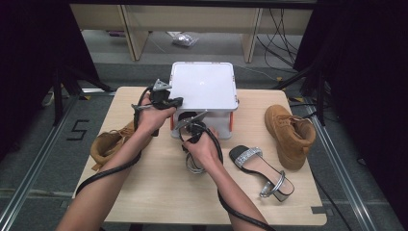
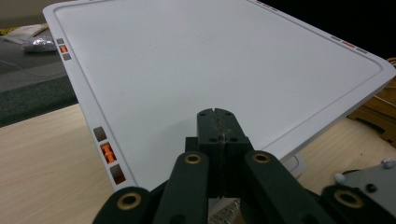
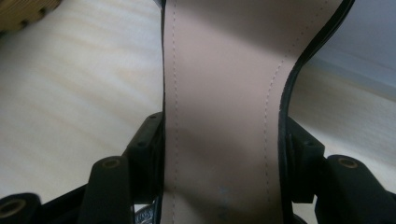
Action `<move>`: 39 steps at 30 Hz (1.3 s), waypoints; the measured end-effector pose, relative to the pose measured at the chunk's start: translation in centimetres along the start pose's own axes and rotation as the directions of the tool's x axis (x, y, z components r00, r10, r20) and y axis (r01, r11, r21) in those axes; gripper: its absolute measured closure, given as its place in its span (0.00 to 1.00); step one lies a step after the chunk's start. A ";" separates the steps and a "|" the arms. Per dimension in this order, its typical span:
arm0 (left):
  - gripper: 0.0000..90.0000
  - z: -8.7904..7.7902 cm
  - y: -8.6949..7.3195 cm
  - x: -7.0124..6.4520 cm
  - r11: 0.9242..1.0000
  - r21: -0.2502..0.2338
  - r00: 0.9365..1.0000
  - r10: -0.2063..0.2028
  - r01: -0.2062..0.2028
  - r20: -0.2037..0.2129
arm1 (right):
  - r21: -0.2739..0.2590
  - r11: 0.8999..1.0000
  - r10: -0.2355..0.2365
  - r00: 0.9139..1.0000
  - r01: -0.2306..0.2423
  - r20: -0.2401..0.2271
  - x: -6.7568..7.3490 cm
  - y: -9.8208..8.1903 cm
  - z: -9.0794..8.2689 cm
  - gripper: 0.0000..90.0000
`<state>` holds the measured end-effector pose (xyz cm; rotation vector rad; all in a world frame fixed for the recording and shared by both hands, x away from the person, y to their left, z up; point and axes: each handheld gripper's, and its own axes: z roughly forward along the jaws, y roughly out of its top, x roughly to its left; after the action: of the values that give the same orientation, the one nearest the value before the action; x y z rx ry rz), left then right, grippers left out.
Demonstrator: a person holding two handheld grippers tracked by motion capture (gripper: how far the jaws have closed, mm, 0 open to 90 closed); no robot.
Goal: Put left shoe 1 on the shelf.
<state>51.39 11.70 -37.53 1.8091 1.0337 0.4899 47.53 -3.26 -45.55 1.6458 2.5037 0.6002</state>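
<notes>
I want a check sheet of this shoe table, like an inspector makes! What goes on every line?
Surface: pale wooden table, bare at the near edge.
Job's things: white box with its lid raised; a sandal with a beige insole, held.
Clutter: tan boot at the right, a second tan boot at the left, a glittery sandal lying between.
Grippers: left gripper shut, pressed together at the lid's edge; right gripper clamped on the sandal's sides.
Cables: a black cable trails from each gripper.
Surroundings: grey floor, dark curtains, loose wires behind.
</notes>
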 end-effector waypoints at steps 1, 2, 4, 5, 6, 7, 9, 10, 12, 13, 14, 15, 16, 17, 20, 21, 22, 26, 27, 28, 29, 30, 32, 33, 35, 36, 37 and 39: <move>1.00 0.0 0.0 0.0 1.000 0.001 1.000 0.000 0.000 0.002 | -0.002 0.999 -0.054 0.998 0.054 0.027 -0.4 0.1 0.7 0.48; 1.00 0.0 0.0 0.0 1.000 0.001 1.000 0.000 0.000 0.002 | -0.024 0.999 -0.037 0.998 0.038 0.041 -0.3 0.1 1.2 0.48; 1.00 0.0 0.0 0.1 1.000 0.006 1.000 0.010 -0.010 0.000 | -0.021 0.999 -0.027 0.999 0.028 0.045 -0.3 0.2 1.7 0.48; 1.00 0.0 0.0 0.1 1.000 0.006 1.000 0.009 -0.009 0.000 | 0.004 1.000 0.027 0.998 -0.027 0.059 0.1 0.2 1.7 0.48; 1.00 -0.1 0.0 0.1 1.000 0.008 1.000 0.013 -0.013 -0.001 | 0.009 1.000 0.021 0.999 -0.021 0.050 0.0 0.3 1.9 0.48; 1.00 -0.1 0.0 0.1 1.000 0.008 1.000 0.012 -0.012 -0.001 | 0.012 1.000 0.014 0.999 -0.015 0.040 0.0 0.4 2.0 0.48; 1.00 0.0 0.0 0.1 1.000 0.007 1.000 0.011 -0.011 0.001 | -0.008 0.999 -0.034 0.998 0.034 0.054 -0.3 0.4 2.5 0.47; 1.00 0.0 0.0 0.1 1.000 0.008 1.000 0.015 -0.015 0.001 | -0.009 0.999 -0.047 0.997 0.047 0.055 -0.4 0.4 2.8 0.47; 1.00 0.0 0.0 0.1 1.000 0.008 1.000 0.012 -0.012 0.001 | -0.011 0.998 -0.055 0.997 0.056 0.058 -0.4 0.5 3.1 0.46; 1.00 0.0 0.0 0.1 1.000 0.008 1.000 0.011 -0.011 0.001 | 0.000 0.999 -0.048 0.998 0.048 0.029 -0.4 0.6 2.9 0.46; 1.00 0.0 0.0 0.0 1.000 0.001 1.000 0.004 -0.004 0.002 | 0.004 0.998 -0.061 0.996 0.061 0.058 -0.3 0.7 2.6 0.44; 1.00 0.0 0.0 0.0 1.000 -0.002 1.000 0.003 -0.003 0.002 | -0.014 0.999 -0.035 0.997 0.036 0.064 0.0 0.6 2.4 0.42; 1.00 0.0 0.0 0.0 1.000 -0.002 1.000 0.003 -0.003 0.002 | -0.014 0.999 -0.035 0.997 0.036 0.064 0.0 0.6 2.4 0.42; 1.00 0.1 -0.1 0.1 1.000 -0.010 1.000 -0.002 0.003 0.008 | 0.014 0.999 0.030 0.997 -0.031 0.068 0.4 0.6 1.4 0.42; 1.00 0.0 -0.1 0.0 1.000 -0.004 1.000 0.001 -0.001 0.003 | -0.012 1.000 -0.003 0.997 0.003 0.075 0.3 0.3 0.3 0.41; 1.00 0.0 -0.1 0.0 1.000 -0.003 1.000 0.001 -0.001 0.003 | -0.033 0.999 0.024 0.998 -0.022 0.059 0.4 0.3 -0.1 0.40; 1.00 0.0 -0.1 0.0 1.000 -0.003 1.000 0.001 -0.001 0.003 | -0.033 0.999 0.024 0.998 -0.022 0.059 0.4 0.3 -0.1 0.40; 1.00 0.0 -0.1 0.1 1.000 0.003 1.000 0.016 -0.016 -0.001 | -0.061 0.995 0.074 0.997 -0.072 0.020 0.3 0.0 -2.2 0.44; 1.00 0.0 0.0 0.0 1.000 0.003 1.000 0.019 -0.019 -0.001 | -0.062 0.995 0.075 0.997 -0.075 0.007 -0.1 -0.4 -3.4 0.51; 1.00 0.0 0.0 0.0 1.000 0.003 1.000 0.019 -0.019 -0.001 | -0.062 0.995 0.075 0.997 -0.075 0.007 -0.1 -0.4 -3.4 0.51; 1.00 0.0 0.0 -0.1 1.000 0.002 1.000 0.013 -0.013 -0.006 | -0.073 0.995 0.067 0.998 -0.068 -0.008 -0.3 -1.0 -4.8 0.63; 1.00 0.0 0.0 -0.1 1.000 0.002 1.000 0.013 -0.013 -0.006 | -0.073 0.995 0.067 0.998 -0.068 -0.008 -0.3 -1.0 -4.8 0.63; 1.00 0.0 0.0 -0.1 1.000 0.006 1.000 0.012 -0.012 -0.006 | -0.067 0.996 0.054 0.998 -0.055 -0.021 -1.2 -1.9 -6.7 0.77; 1.00 0.0 0.1 0.0 1.000 0.007 1.000 0.014 -0.014 -0.005 | -0.067 0.997 0.042 0.998 -0.045 -0.035 -1.6 -2.3 -7.3 0.81; 1.00 0.0 0.1 -0.1 1.000 0.007 1.000 0.014 -0.013 -0.005 | -0.052 0.998 0.037 0.999 -0.039 -0.035 -1.8 -2.7 -7.7 0.84; 1.00 0.0 0.0 -0.1 1.000 0.005 1.000 0.010 -0.010 -0.005 | -0.040 0.999 0.000 1.000 -0.001 -0.015 -2.2 -3.6 -8.2 0.90; 1.00 0.0 0.0 -0.1 1.000 0.006 1.000 0.010 -0.010 -0.006 | -0.025 1.000 -0.005 1.000 0.005 -0.018 -2.3 -4.1 -8.3 0.92; 1.00 0.1 0.0 -0.2 1.000 0.000 1.000 0.010 -0.010 -0.006 | 0.022 1.000 -0.001 1.000 0.001 -0.018 -2.5 -5.2 -8.2 0.97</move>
<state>51.35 11.54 -37.52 1.8140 1.0294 0.5018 41.80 -9.49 -40.25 1.6537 2.5329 0.5919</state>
